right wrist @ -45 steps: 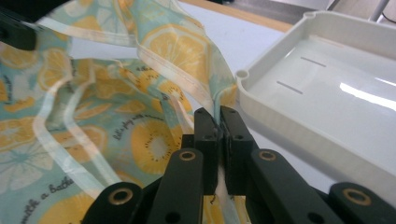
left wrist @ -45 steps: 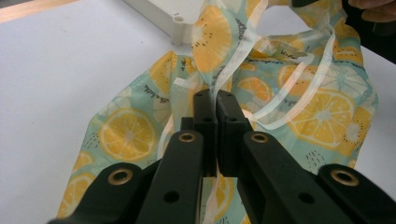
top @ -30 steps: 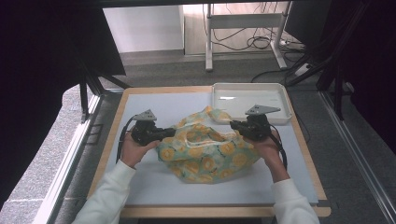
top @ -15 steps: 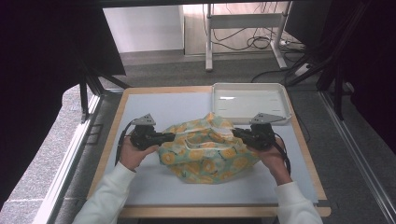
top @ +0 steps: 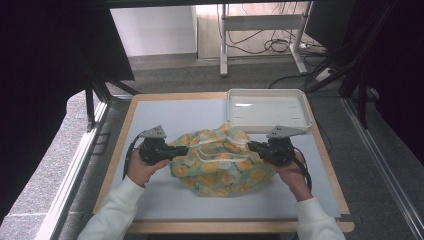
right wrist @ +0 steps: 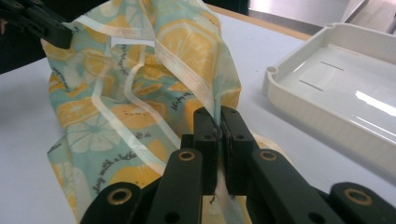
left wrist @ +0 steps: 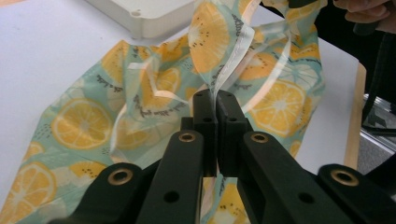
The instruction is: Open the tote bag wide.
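Tray [top: 266, 111]: at the table's [top: 150, 200] far right corner.
Cloth [top: 220, 162]: mid-table, touching the tray's near edge.
Your left gripper [top: 176, 152]: clamped on the cloth's hem.
Your right gripper [top: 251, 146]: likewise.

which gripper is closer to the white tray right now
Right. The right gripper clamps the lemon-print cloth just below the white tray, near its front rim. The left gripper clamps the cloth's opposite edge, well off to the tray's left.
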`<state>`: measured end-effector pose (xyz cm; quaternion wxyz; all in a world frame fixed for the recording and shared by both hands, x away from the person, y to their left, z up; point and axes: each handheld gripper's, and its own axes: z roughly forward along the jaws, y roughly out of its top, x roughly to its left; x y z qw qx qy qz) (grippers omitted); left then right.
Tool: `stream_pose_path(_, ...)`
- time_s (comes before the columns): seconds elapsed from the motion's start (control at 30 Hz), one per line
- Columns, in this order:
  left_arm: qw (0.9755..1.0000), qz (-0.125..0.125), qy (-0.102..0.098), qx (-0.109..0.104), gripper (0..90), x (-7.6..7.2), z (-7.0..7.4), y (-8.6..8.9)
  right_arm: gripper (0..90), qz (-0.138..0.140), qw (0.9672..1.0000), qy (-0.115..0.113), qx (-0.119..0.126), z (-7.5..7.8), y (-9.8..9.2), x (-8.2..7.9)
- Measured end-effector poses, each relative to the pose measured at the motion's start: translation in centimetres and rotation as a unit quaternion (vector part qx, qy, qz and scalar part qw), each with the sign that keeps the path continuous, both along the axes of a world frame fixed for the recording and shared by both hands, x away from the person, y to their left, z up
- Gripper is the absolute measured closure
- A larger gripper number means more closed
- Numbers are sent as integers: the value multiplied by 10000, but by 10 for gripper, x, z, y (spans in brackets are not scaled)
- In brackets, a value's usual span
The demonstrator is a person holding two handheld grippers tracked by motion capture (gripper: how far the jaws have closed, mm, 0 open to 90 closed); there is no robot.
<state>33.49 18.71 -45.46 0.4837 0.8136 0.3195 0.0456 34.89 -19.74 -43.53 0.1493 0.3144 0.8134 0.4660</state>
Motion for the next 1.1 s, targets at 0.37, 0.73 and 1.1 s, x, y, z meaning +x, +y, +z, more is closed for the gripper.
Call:
stream_pose_path(0.37, 9996, -215, 162, -38, 890, -15, -10, 1, 856, 348, 9994, 16, -69, -4, -5, -30)
stream_pose_path(0.73, 9983, -428, 384, 124, 890, -27, -31, 0, 857, 431, 9981, 433, -102, -33, -16, -51)
stream_pose_path(1.1, 9962, -536, 617, 287, 891, -32, -51, 4, 860, 713, 9934, 822, -355, -58, -16, -64)
